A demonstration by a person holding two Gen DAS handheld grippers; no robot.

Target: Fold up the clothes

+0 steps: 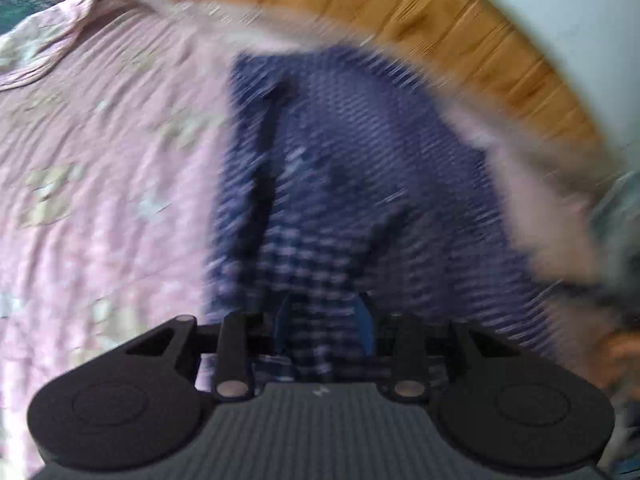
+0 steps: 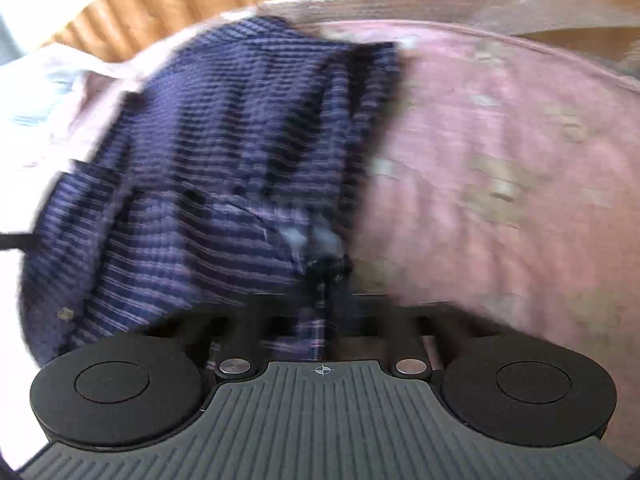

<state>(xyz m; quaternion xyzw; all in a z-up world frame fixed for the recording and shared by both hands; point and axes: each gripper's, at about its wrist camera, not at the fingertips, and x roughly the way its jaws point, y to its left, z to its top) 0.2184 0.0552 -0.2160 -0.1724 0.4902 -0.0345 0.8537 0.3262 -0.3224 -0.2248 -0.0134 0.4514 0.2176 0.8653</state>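
Nearest each lens is the gripper's own grey ribbed body with two black discs at its sides. On the left gripper (image 1: 325,320) the blue fingers (image 1: 366,324) stand close together with a strip of checked cloth pinched between them, so its jaws are closed on the shirt (image 1: 352,168). On the right gripper (image 2: 326,280) the fingers are mostly hidden by bunched fabric; a gathered fold of the same shirt (image 2: 224,152) runs straight down into the narrow gap, and the jaws appear clamped on it, though blur makes the contact itself hard to read.

That shirt is dark blue with a fine pale check. In the left view it spreads away from the gripper over a bed, with a dark placket or fold line running up its left half. In the right view it lies to the left, creased, with a small pale button visible near its lower left edge.

Under the garment is a pink sheet (image 1: 100,152) printed with pale patches, wrinkled, covering the bed. Beyond the bed's far edge is a wooden floor (image 1: 460,28) of orange-brown boards. At the far right edge of the left view a blurred hand (image 1: 618,356) shows beside the cloth.

Both views are smeared by motion.
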